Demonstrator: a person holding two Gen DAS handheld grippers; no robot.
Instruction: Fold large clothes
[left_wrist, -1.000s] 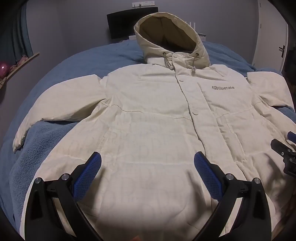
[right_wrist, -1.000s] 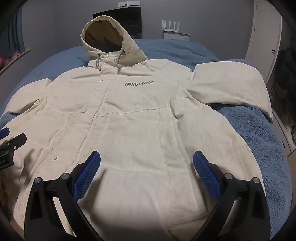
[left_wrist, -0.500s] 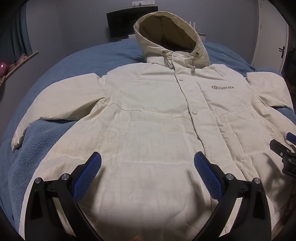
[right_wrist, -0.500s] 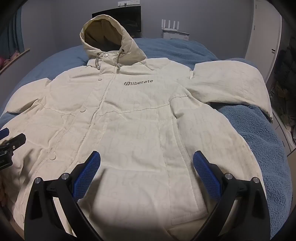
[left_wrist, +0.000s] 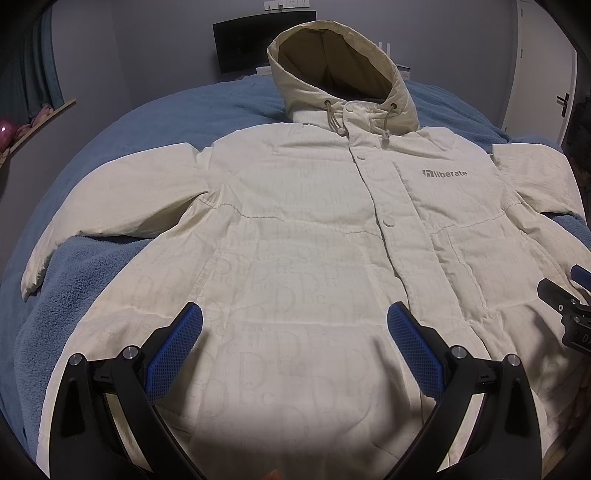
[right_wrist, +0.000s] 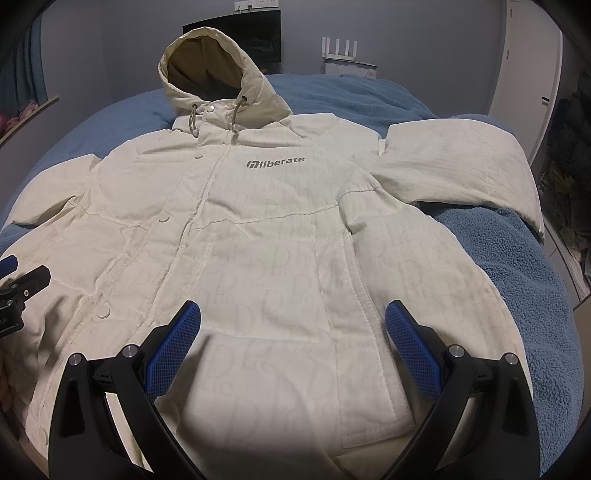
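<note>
**A:** Where is the jacket?

**B:** The cream hooded jacket (left_wrist: 295, 236) lies face up and spread flat on the blue fleece blanket (left_wrist: 85, 273) that covers the bed. Its front is snapped closed, the hood (left_wrist: 332, 70) points away from me toward the grey wall, and both sleeves stretch out sideways. A grey "liberate" logo (right_wrist: 275, 162) sits on the chest.

**A:** And your tongs?

**B:** I hold 2. My left gripper (left_wrist: 293, 338) hangs over the lower front near the hem, its blue pads (left_wrist: 173, 350) spread wide, grasping nothing. My right gripper (right_wrist: 291, 336) hangs over the other half of the hem, by the pocket, also released and empty.

**A:** Anything behind?

**B:** A dark screen (right_wrist: 258, 33) on the wall, a white router (right_wrist: 340, 50) and a white door (left_wrist: 543, 66).
</note>
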